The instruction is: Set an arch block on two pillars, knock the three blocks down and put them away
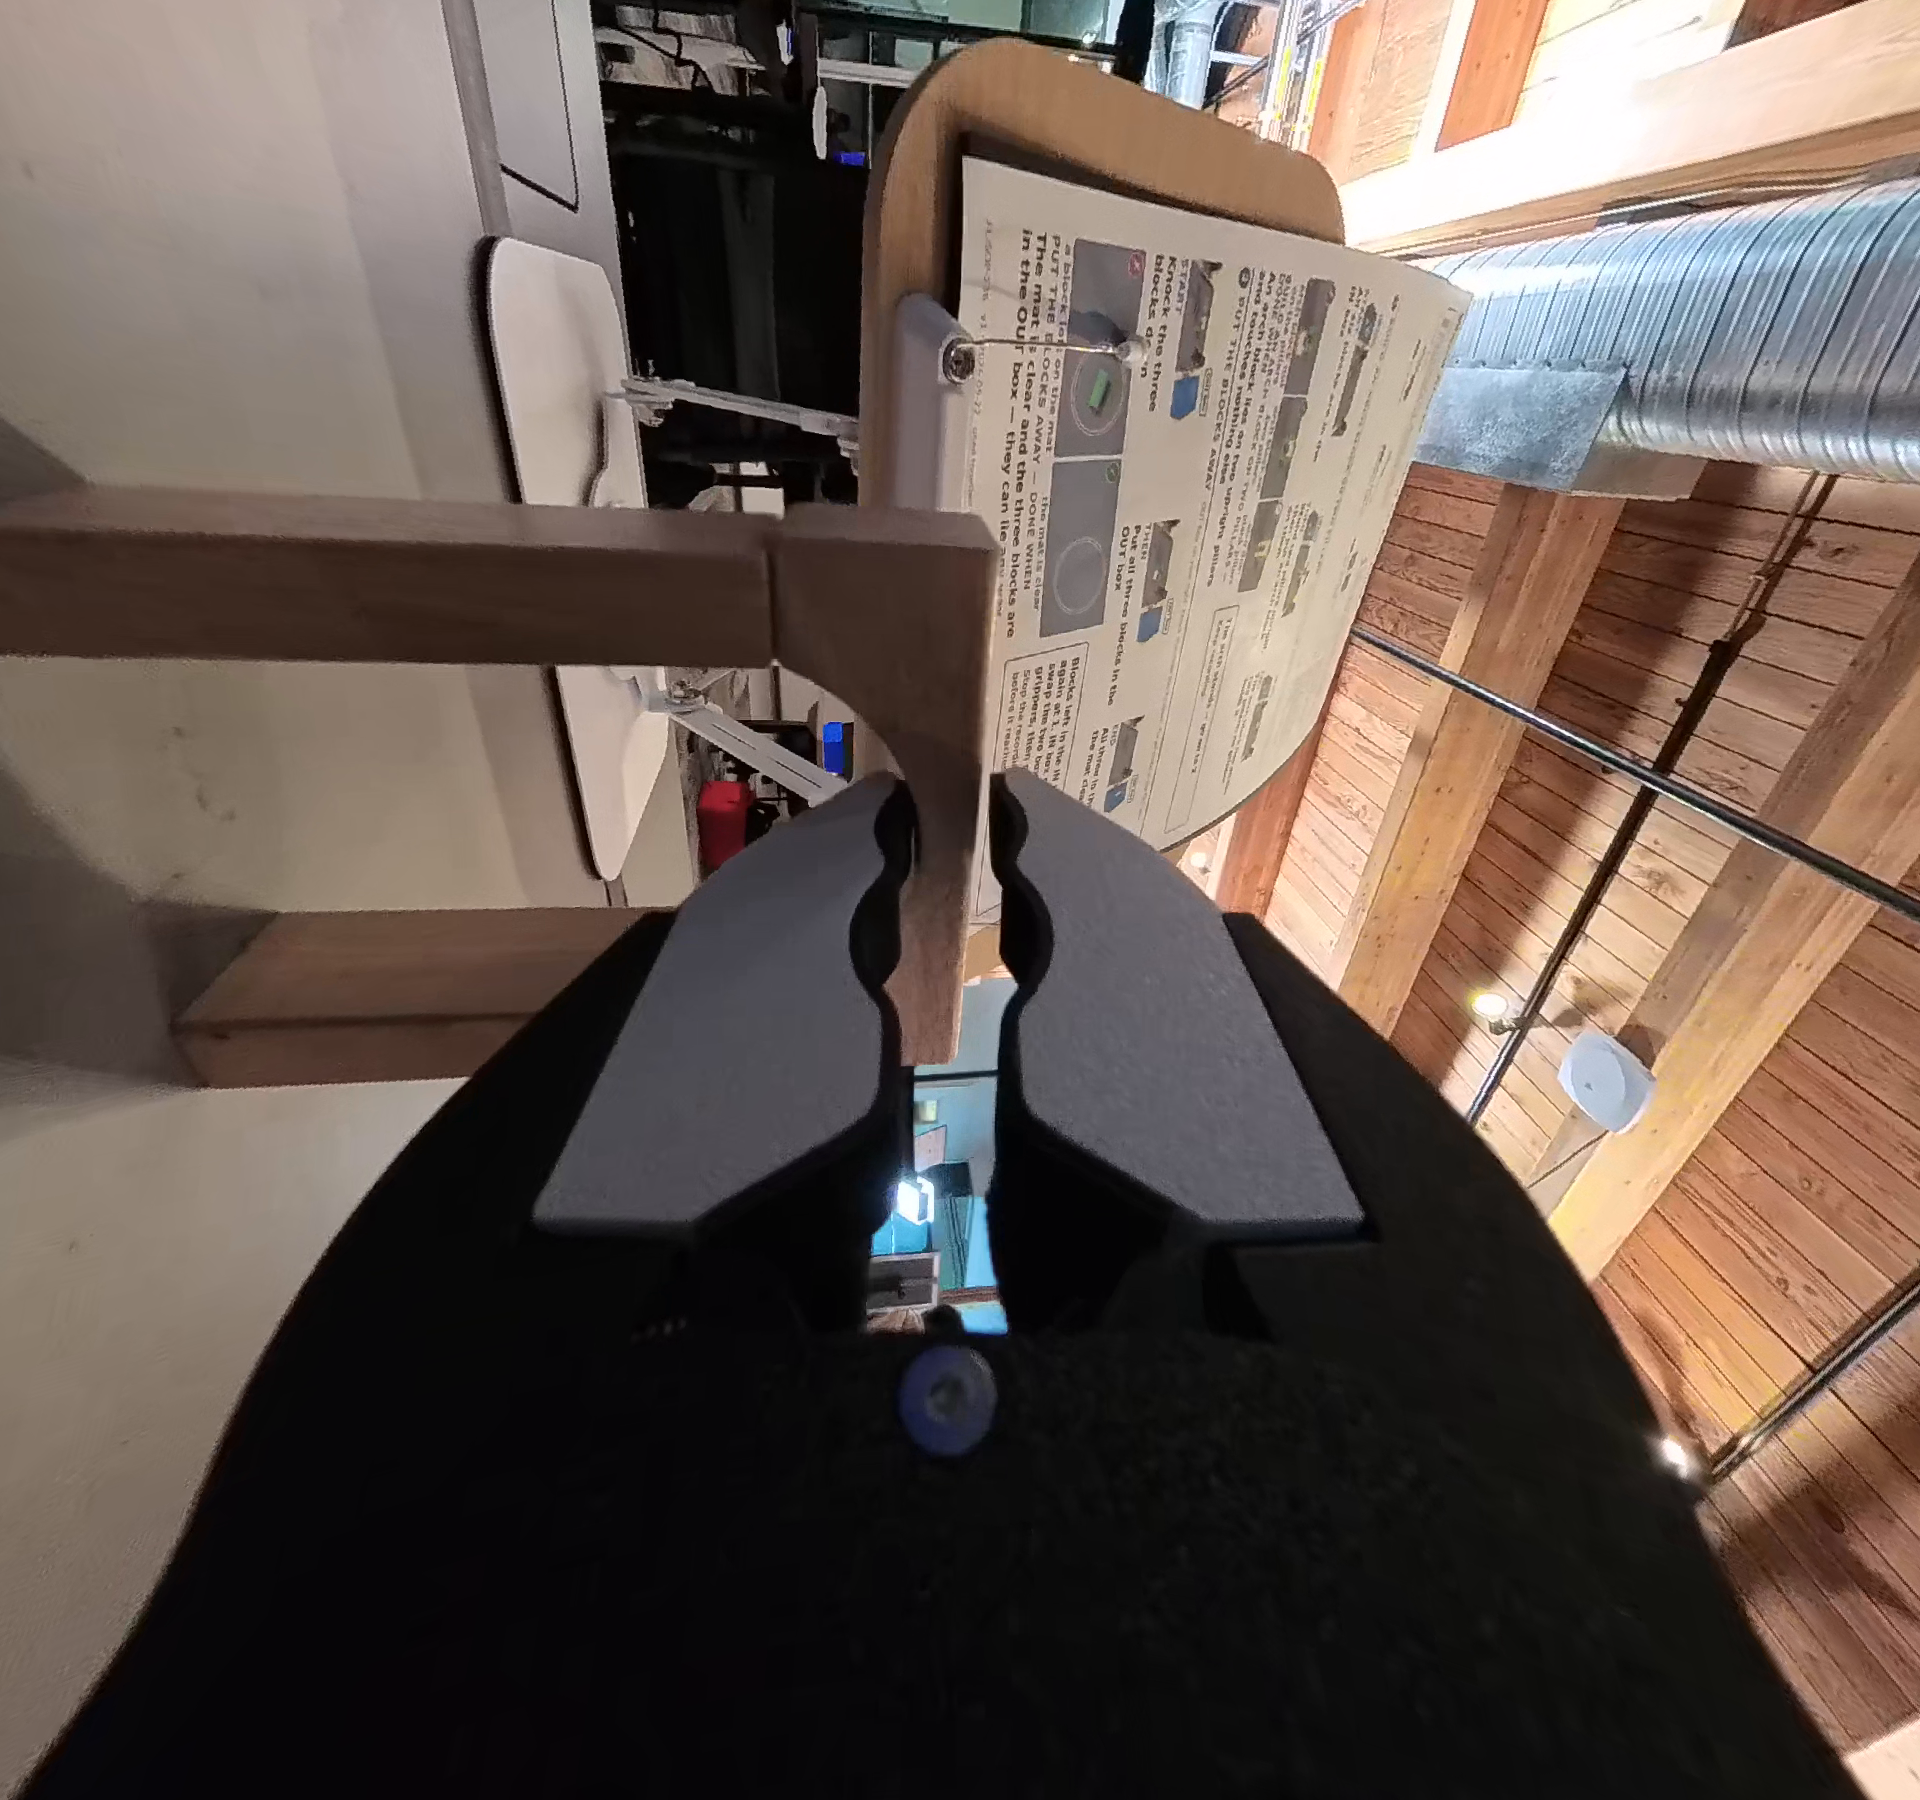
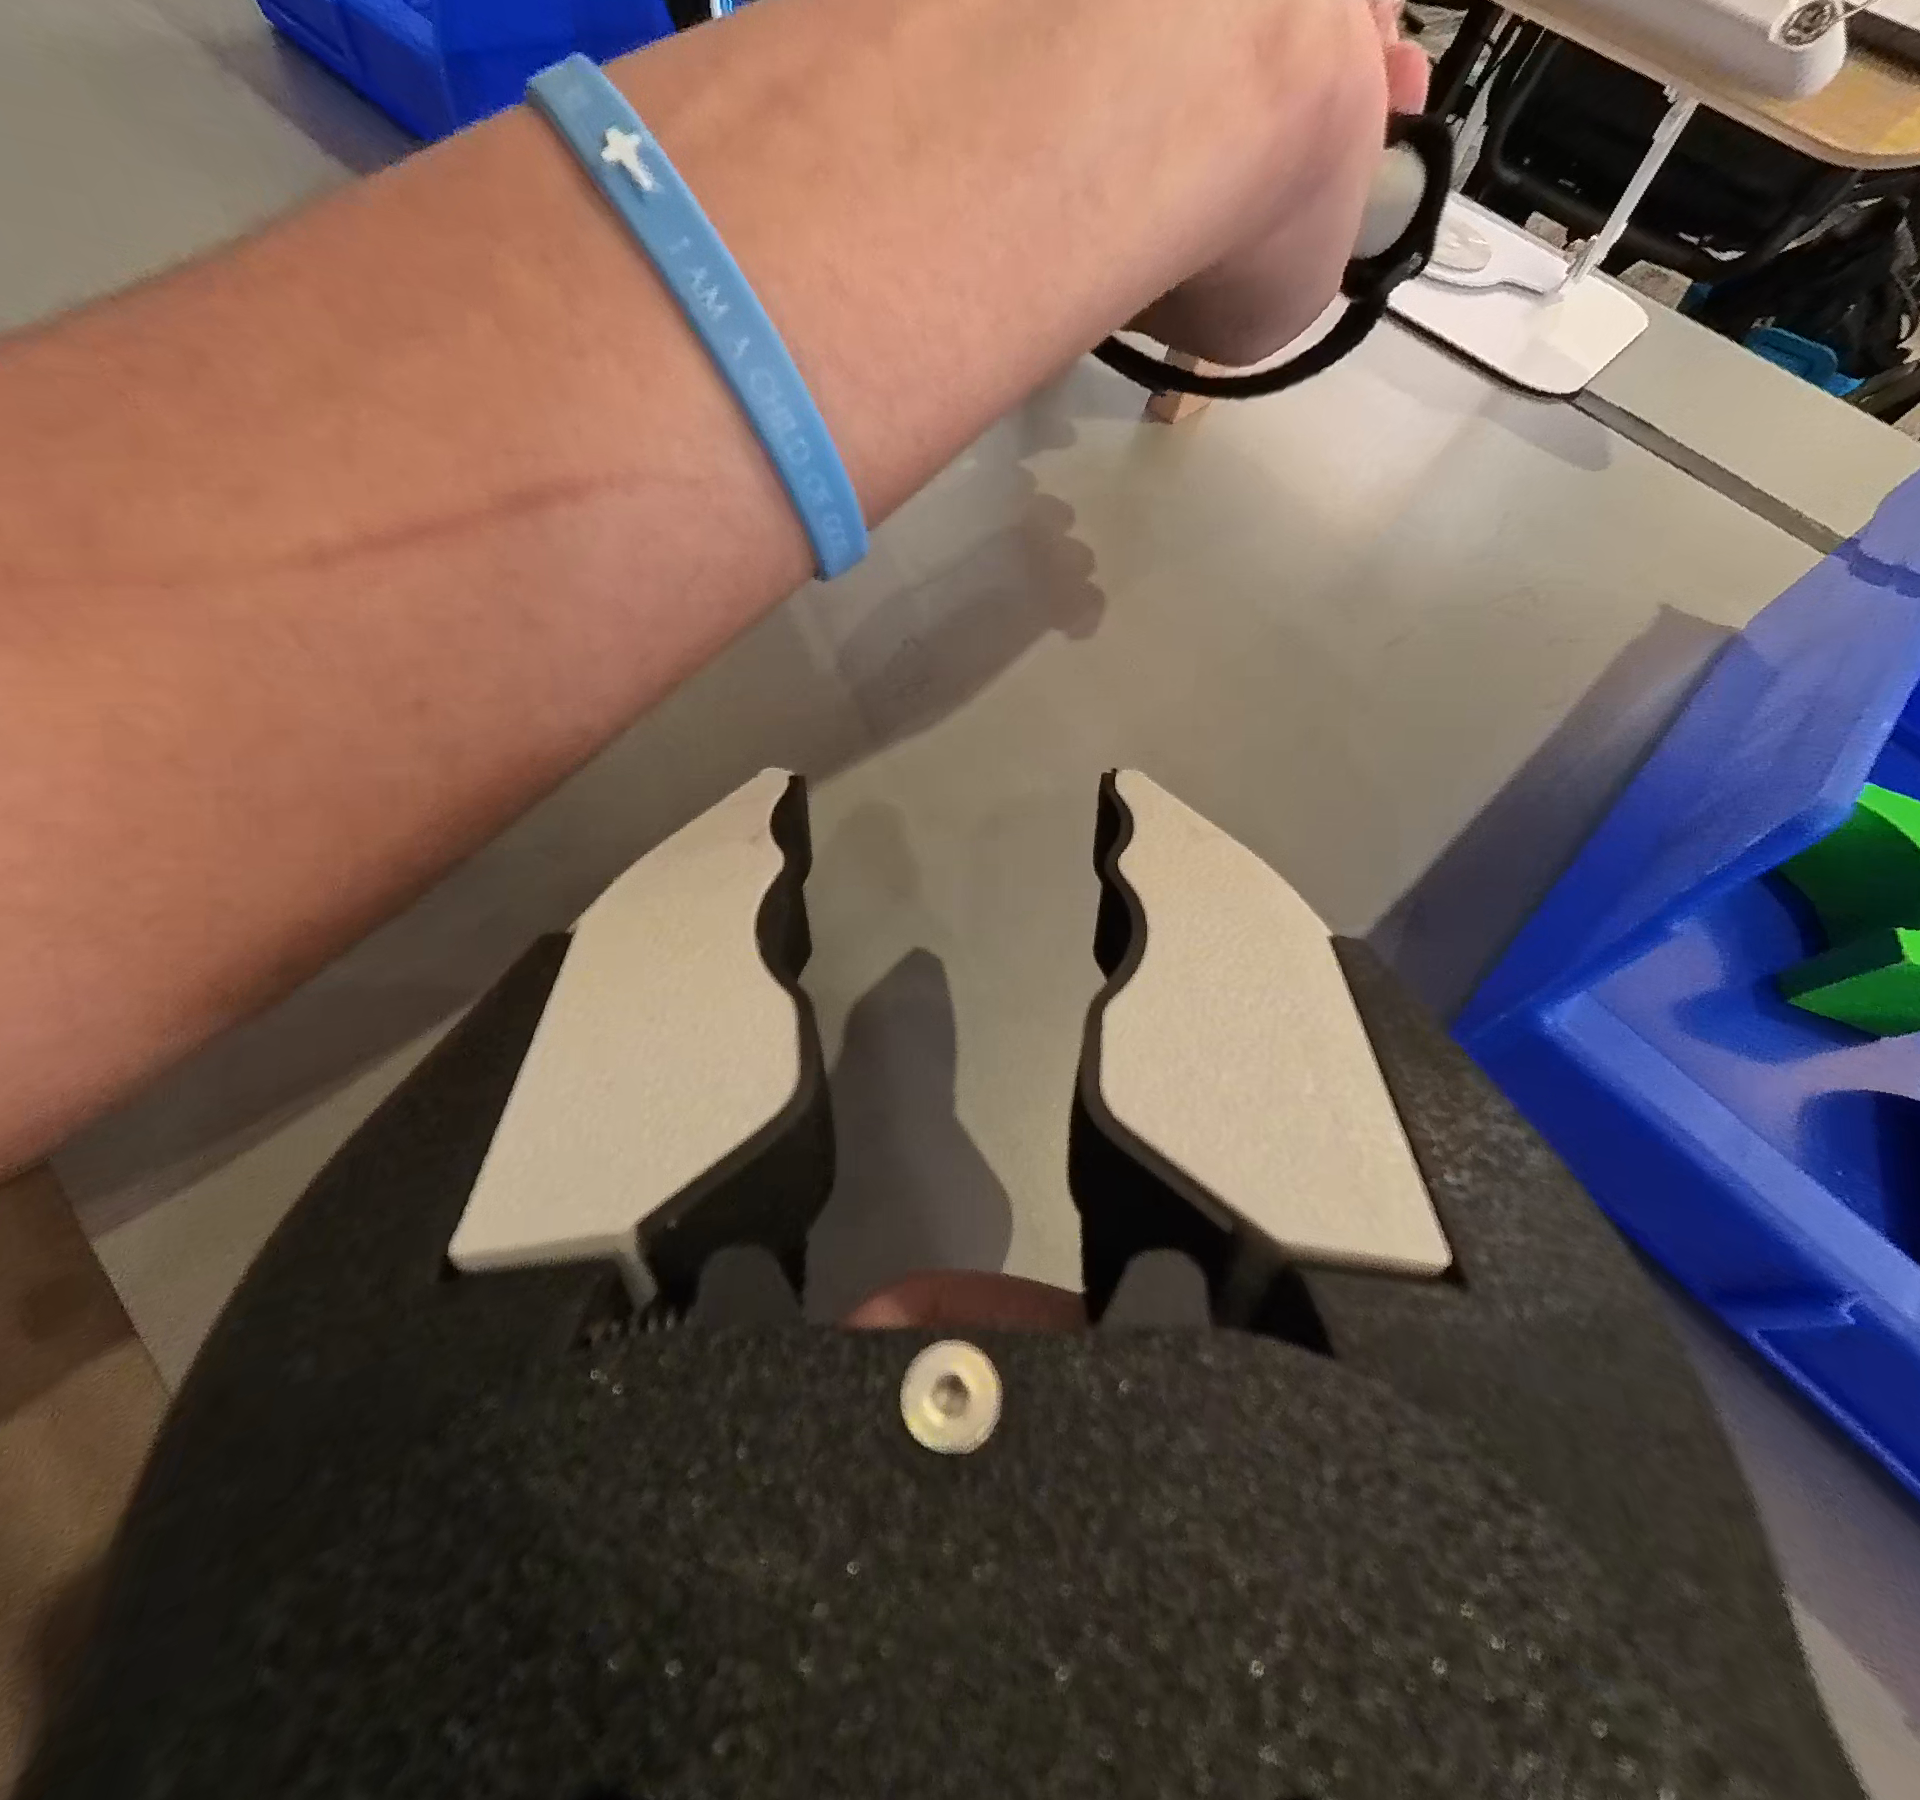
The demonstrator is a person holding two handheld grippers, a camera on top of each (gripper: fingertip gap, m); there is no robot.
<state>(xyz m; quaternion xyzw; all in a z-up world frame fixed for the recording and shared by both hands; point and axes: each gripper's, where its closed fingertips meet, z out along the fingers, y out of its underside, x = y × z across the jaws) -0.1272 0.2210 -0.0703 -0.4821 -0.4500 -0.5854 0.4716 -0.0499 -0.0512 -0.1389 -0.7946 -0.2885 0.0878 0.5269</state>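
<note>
A plain wooden arch block (image 1: 914, 670), clamped between the left gripper (image 1: 948, 800) fingers, meets the end of one wooden pillar (image 1: 384, 574) over the grey bench (image 2: 1299, 607); timber walls and silver ducting lie behind. The right gripper (image 2: 951, 794) hovers, fingers apart, beside a blue bin (image 2: 1683, 971), under the person's outstretched forearm (image 2: 416, 524).

Printed text and small pictures cover the instruction sheet (image 1: 1195, 503) on its wooden board (image 1: 914, 223), and white lettering with a cross symbol runs along the blue wristband (image 2: 717, 296).
</note>
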